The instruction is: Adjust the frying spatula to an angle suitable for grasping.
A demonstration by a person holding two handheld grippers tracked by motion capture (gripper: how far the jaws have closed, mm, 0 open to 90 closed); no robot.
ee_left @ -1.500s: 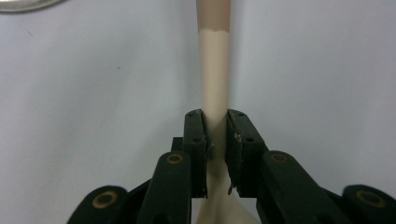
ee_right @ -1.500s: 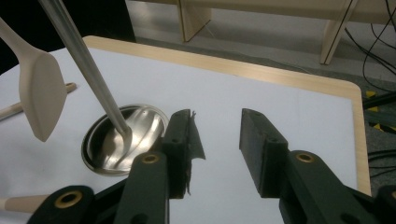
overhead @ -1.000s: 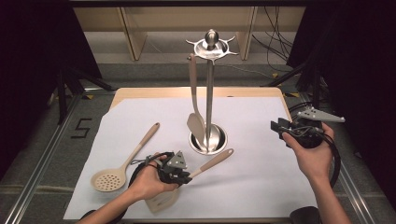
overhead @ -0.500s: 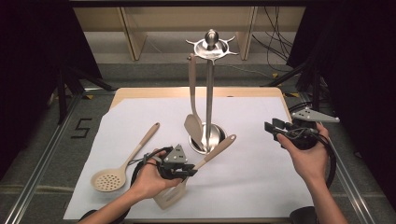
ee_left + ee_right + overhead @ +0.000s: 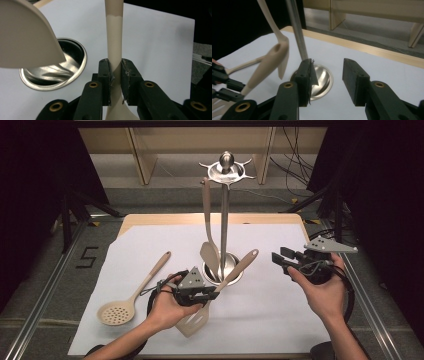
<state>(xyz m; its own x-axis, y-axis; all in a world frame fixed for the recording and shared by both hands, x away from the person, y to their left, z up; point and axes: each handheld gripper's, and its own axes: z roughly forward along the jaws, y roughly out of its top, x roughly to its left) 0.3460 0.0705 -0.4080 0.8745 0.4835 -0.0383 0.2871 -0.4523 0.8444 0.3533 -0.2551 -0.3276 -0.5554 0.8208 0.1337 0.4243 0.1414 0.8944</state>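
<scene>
Clamping the turner [image 5: 210,299] by its handle neck, left gripper [image 5: 202,295] sits just in front of the stand's base [image 5: 231,275]; jaws closed tight on the beige handle in the left gripper view [image 5: 115,67]. Turner blade low, near the front of the white sheet [image 5: 150,250], slotted end toward the person; handle tip raised, slanting up and right, ending just right of the base. Held by the left hand [image 5: 167,307], palm up.

Lying flat left of the base, well apart from it: slotted spoon [image 5: 131,295], bowl nearest, handle running away toward the stand.

Hovering right of the base, near but apart: right gripper [image 5: 282,260] in the right hand [image 5: 322,290], jaws spread, nothing between them, aimed at the base in the right gripper view [image 5: 327,72].

Standing at the centre: stand pole [image 5: 224,225], hook crown [image 5: 227,169] on top. Hanging from the crown, left of the pole: spatula [image 5: 209,235], blade just above the base.
</scene>
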